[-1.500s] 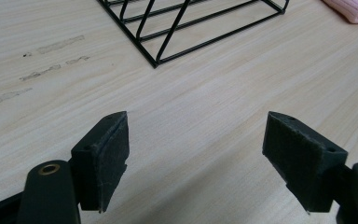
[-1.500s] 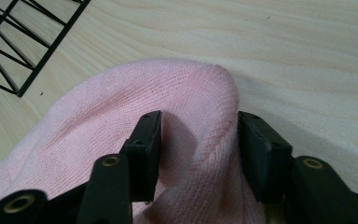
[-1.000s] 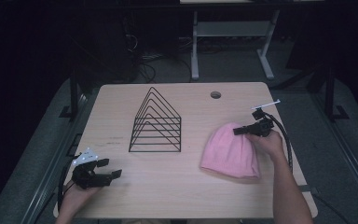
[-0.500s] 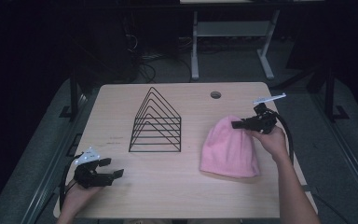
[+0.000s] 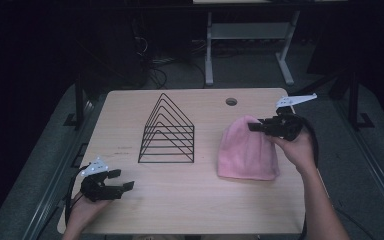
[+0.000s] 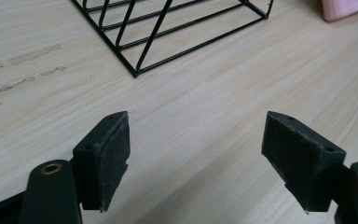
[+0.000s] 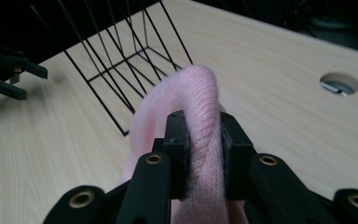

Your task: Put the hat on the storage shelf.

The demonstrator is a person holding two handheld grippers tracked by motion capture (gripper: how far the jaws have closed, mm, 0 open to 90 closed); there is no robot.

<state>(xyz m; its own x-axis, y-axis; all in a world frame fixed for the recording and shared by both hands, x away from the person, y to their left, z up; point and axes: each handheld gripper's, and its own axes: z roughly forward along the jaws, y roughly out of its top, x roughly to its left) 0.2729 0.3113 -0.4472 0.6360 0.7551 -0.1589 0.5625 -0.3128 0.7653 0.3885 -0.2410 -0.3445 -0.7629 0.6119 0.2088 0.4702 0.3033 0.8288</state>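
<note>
Since the earlier frame, right tool (image 5: 254,127) has lifted the pink hat's (image 5: 247,152) pinched top edge. Left tool (image 5: 121,180) rests spread on the worktop (image 5: 195,200); placing the hat on the wire rack (image 5: 167,131) likely remains.

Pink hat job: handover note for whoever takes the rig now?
Right tool: shut on the pink hat, pinching its far edge; that edge is raised, the rest lies on the table.
Left tool: open, idle near the front left corner.
Wire rack: upright mid-table, left of the hat, apart from it.
Done: hat gripped.
Left: probably lift it clear and place it; where is not evident.
</note>
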